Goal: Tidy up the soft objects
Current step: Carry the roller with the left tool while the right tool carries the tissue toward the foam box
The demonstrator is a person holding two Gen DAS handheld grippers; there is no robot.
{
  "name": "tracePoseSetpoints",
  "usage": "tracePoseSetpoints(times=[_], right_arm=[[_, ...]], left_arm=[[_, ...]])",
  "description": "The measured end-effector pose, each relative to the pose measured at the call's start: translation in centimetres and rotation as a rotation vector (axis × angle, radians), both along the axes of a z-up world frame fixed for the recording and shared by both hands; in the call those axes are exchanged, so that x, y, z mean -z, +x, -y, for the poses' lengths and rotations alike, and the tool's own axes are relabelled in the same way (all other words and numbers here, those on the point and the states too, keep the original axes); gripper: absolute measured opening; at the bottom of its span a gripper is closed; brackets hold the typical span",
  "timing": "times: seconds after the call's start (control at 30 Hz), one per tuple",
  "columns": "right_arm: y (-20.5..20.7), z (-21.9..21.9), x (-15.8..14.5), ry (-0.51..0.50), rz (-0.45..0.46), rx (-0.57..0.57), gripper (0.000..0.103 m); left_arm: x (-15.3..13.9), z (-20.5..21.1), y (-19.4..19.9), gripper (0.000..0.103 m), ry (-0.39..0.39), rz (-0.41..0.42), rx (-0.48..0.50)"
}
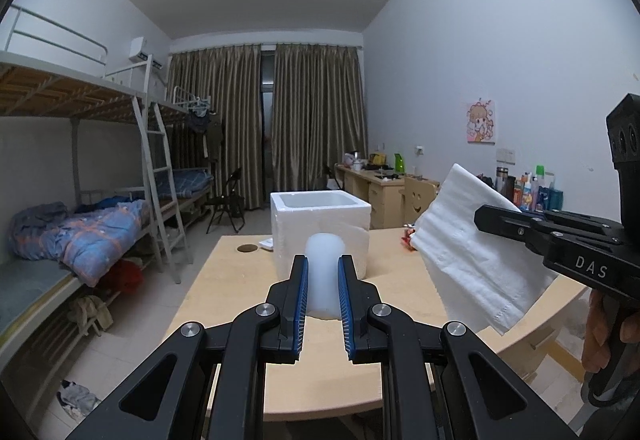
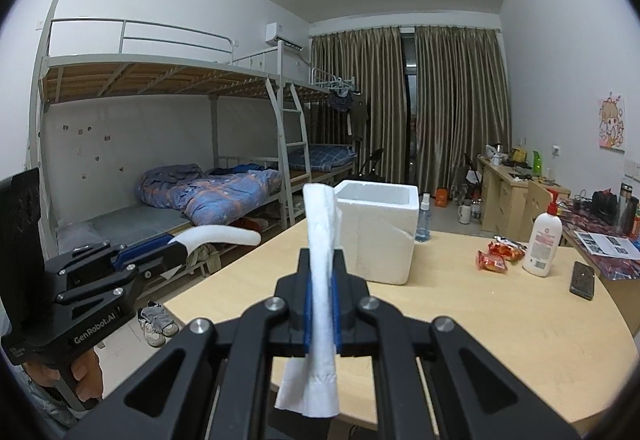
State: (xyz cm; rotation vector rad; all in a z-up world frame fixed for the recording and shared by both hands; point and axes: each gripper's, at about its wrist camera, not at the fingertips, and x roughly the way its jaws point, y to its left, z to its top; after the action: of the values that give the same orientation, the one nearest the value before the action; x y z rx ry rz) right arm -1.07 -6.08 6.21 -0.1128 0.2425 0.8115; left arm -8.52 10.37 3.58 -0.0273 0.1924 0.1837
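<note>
My left gripper [image 1: 323, 264] is shut on a white foam piece [image 1: 324, 272], held above the wooden table [image 1: 248, 280] in front of the white foam box [image 1: 320, 224]. From the right wrist view the left gripper [image 2: 176, 244] shows at left with the curved foam piece [image 2: 224, 234] sticking out of it. My right gripper [image 2: 321, 260] is shut on a folded white cloth [image 2: 320, 280], held upright above the table [image 2: 480, 320]. In the left wrist view the cloth [image 1: 472, 252] hangs from the right gripper [image 1: 496, 216]. The foam box [image 2: 376, 228] is open-topped.
Red snack packets [image 2: 498, 256], a white pump bottle [image 2: 544, 244], a small spray bottle [image 2: 424, 218] and a black phone [image 2: 582, 280] lie on the table's right side. Bunk beds [image 2: 180, 144] stand at left, desks [image 2: 508, 196] along the right wall.
</note>
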Motion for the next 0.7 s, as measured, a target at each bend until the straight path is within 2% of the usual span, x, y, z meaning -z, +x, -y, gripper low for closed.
tracePoseSetpoints(times=[0.1,0.7], right_arm=[[0.5,-0.2,-0.2,0.011,-0.002,-0.001,0.011],[5.6,-1.9,-1.7,0.023,-0.038,-0.03,0.011]], left_arm=[[-0.3,-0.3,1.0,0.016,0.006,-0.012,-0.026],[-2.2,-3.0,9.1,0.016,-0.004,-0.063,-0.038]])
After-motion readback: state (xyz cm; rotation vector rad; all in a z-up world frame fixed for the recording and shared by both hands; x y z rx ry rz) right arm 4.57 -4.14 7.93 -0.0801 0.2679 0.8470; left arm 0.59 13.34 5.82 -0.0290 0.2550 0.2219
